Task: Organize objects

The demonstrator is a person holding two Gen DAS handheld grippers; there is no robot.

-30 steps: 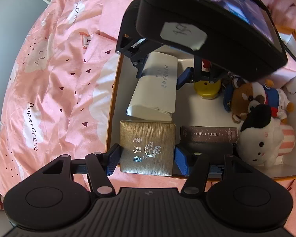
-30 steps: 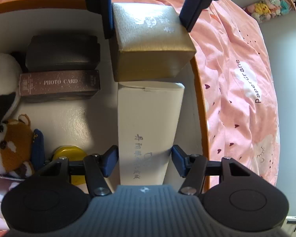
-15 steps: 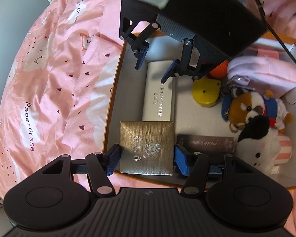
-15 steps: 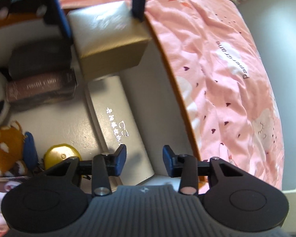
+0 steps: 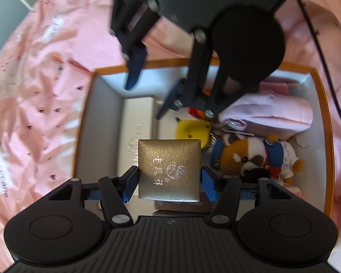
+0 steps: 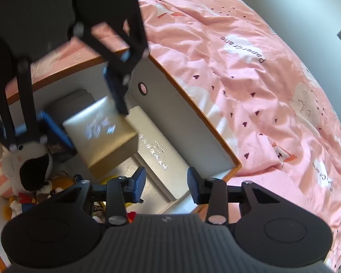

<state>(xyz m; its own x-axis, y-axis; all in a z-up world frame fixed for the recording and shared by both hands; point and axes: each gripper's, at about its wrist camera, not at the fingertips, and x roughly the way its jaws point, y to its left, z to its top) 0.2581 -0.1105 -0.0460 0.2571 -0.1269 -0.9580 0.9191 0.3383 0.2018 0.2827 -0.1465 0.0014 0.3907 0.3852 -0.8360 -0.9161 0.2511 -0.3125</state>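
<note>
The right hand-held gripper (image 6: 166,185) has let go of the white case (image 6: 158,157), now flat along the box (image 6: 193,111) wall, and pulls away with fingers apart, while the left hand-held gripper (image 5: 169,183) lifts the gold box (image 5: 169,169), clamped, above it.

Both matte-black grippers carry blue fingers (image 5: 208,185), silver screws and ribbed housings.

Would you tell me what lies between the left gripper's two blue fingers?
A square gold box with silver lettering, clamped between them, shown in the left wrist view.
</note>
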